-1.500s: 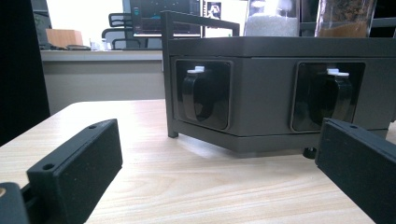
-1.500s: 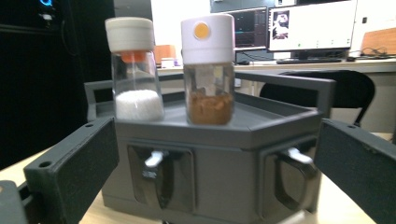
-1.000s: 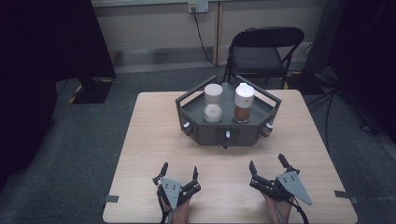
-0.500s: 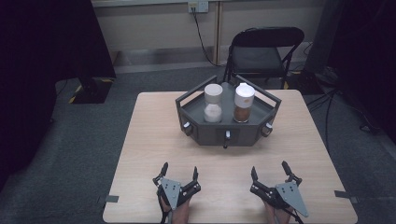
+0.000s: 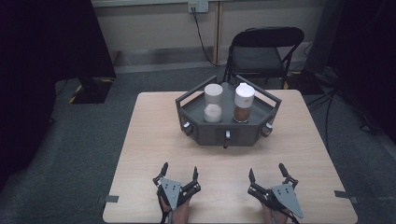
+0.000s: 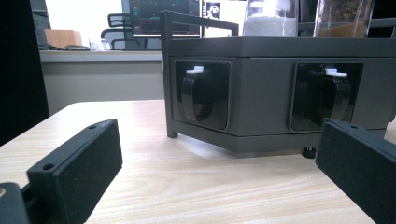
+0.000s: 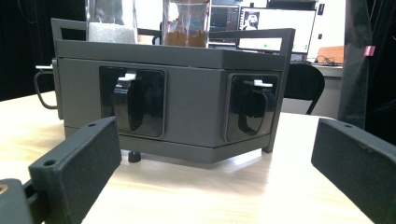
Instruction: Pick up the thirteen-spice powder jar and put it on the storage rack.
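Note:
A dark grey six-sided rack (image 5: pixel 201 112) stands at the far middle of the wooden table (image 5: pixel 149 135). On it stand two clear jars with white lids: one with white grains (image 5: pixel 213 103) (image 6: pixel 270 18) (image 7: pixel 111 21), one with brown powder (image 5: pixel 243 102) (image 6: pixel 343 17) (image 7: pixel 186 22). Black ring handles (image 6: pixel 195 95) (image 7: pixel 128 100) hang in recesses on its front faces. My left gripper (image 5: pixel 179 172) (image 6: pixel 219 168) rests open near the front edge, left of centre. My right gripper (image 5: pixel 267 173) (image 7: pixel 219 158) rests open to its right. Both point at the rack and hold nothing.
A black folding chair (image 5: pixel 264 51) stands behind the table. Cables (image 5: pixel 336 100) trail on the carpet at the right. Tape marks (image 5: pixel 344 194) sit at the table's front corners. Bare tabletop lies between the grippers and the rack.
My right gripper has shifted slightly and straightened toward the rack. The left gripper, rack and jars have not moved.

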A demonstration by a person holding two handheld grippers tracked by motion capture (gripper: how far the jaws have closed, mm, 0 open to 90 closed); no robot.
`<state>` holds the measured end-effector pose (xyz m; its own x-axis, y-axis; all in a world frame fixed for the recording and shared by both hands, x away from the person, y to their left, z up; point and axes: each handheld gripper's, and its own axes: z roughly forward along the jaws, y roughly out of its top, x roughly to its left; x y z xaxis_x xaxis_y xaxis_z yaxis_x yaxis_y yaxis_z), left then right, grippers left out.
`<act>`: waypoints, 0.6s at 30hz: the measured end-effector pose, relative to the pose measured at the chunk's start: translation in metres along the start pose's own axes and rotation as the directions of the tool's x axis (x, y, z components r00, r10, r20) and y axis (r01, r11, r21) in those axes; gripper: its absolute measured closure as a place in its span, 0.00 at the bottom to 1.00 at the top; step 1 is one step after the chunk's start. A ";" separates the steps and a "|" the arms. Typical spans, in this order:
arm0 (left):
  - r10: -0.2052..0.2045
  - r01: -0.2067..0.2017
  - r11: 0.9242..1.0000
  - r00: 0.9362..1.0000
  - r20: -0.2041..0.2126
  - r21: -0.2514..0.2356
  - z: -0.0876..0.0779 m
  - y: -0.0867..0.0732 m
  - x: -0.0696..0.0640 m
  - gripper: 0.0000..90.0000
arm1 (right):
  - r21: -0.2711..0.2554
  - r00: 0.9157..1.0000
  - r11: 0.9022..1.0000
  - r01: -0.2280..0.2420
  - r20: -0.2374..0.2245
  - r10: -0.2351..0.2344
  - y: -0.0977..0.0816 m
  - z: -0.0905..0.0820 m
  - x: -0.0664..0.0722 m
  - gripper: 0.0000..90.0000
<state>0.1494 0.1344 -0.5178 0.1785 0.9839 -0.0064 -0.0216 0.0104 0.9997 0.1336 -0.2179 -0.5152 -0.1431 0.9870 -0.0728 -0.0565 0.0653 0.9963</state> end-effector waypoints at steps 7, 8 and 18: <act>0.001 -0.001 1.000 1.000 -0.003 0.001 0.000 0.000 -0.001 0.00 | 0.009 1.000 1.000 -0.020 0.013 0.020 -0.002 0.001 -0.002 0.01; 0.001 -0.001 1.000 1.000 -0.003 0.001 0.000 0.000 -0.001 0.00 | 0.009 1.000 1.000 -0.020 0.013 0.020 -0.002 0.001 -0.002 0.01; 0.000 0.000 1.000 1.000 -0.004 0.001 0.000 0.000 -0.001 0.00 | 0.020 0.998 0.998 -0.061 0.024 0.061 -0.001 0.002 -0.003 0.01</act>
<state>0.1492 0.1337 -0.5177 0.1742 0.9847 -0.0061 -0.0209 0.0099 0.9997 0.1355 -0.2204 -0.5160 -0.1228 0.9924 -0.0113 -0.0277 0.0079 0.9996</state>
